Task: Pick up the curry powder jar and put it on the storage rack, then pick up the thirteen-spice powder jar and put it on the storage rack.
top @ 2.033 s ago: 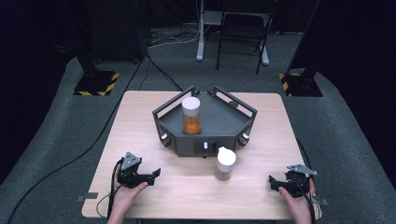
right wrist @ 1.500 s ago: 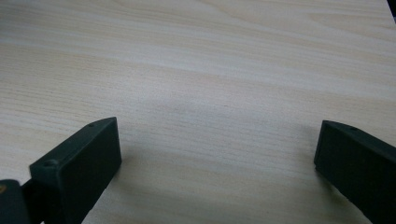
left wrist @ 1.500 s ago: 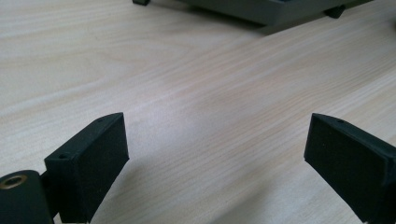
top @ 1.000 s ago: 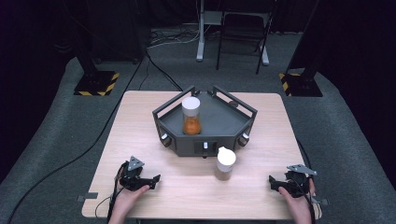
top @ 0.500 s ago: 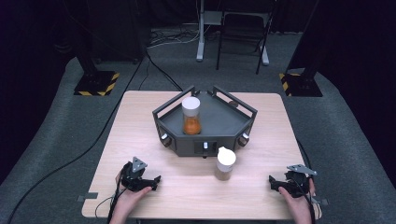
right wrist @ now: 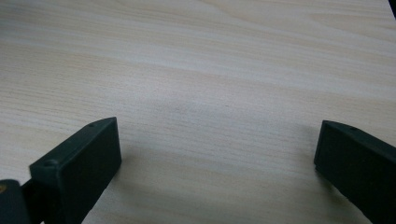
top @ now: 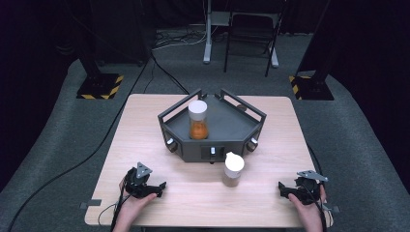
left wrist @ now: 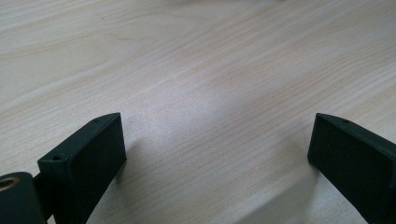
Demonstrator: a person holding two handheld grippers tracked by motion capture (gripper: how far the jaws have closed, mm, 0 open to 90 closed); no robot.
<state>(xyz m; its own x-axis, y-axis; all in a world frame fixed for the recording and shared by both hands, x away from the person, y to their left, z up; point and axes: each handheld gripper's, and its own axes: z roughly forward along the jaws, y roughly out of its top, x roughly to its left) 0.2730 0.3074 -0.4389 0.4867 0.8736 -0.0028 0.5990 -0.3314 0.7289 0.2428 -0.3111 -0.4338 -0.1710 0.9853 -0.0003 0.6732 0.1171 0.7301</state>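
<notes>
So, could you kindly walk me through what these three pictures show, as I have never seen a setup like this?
A person sits at a wooden table and holds a hand-held two-jaw gripper in each hand. The high view looks down from above: the left gripper and right gripper rest near the front edge. The other two pictures come from cameras riding on each gripper, looking along its black jaws at bare wood. Both grippers are open and hold nothing. On the table stands a dark angular tray with an orange-filled jar, white lid on, inside it. A second white-capped jar stands just in front of the tray.
</notes>
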